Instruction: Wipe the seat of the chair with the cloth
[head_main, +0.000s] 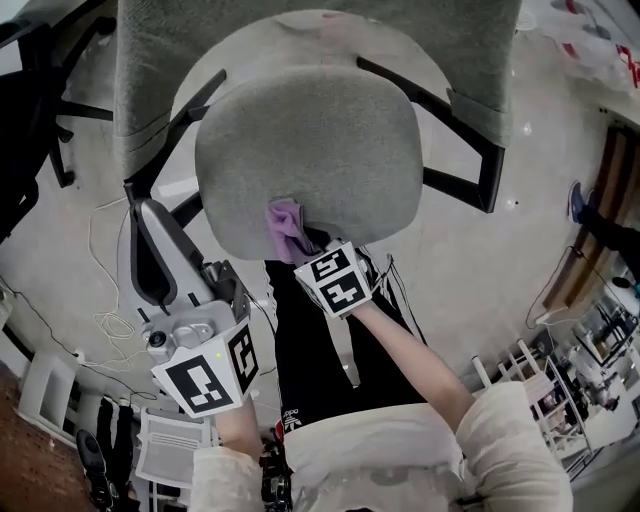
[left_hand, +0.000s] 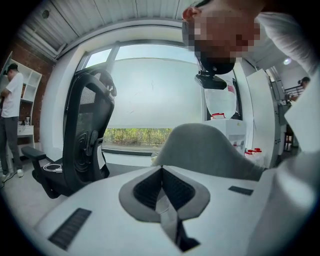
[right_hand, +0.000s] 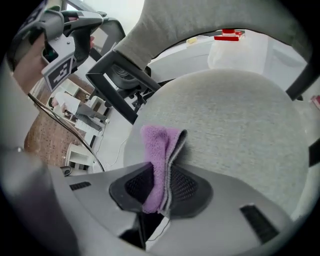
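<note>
**Seat wipe: cloth (right_hand: 159, 142) at front edge of seat (head_main: 310, 140), most of the surface left to do**

The grey chair (head_main: 150, 70) stands in front of the person (head_main: 500, 430), and its seat carries nothing but the cloth. The purple cloth lies folded against the seat's front edge, on the side nearest the person. One end is pinched in the right gripper (right_hand: 161, 186), whose jaws are clamped tight on it. The left gripper (left_hand: 162, 192) is held off the chair, low at the person's left side, with its jaws pressed together and nothing between them.

Judgement: wiping stands at the front edge. The fabric shows no mark of which parts are done, so the middle, sides and back count as outstanding.

Writing: the cubes (head_main: 340, 280) on both grippers carry square black-and-white markers only. A white logo (head_main: 291, 420) on the person's dark clothing is too small to read.
</note>
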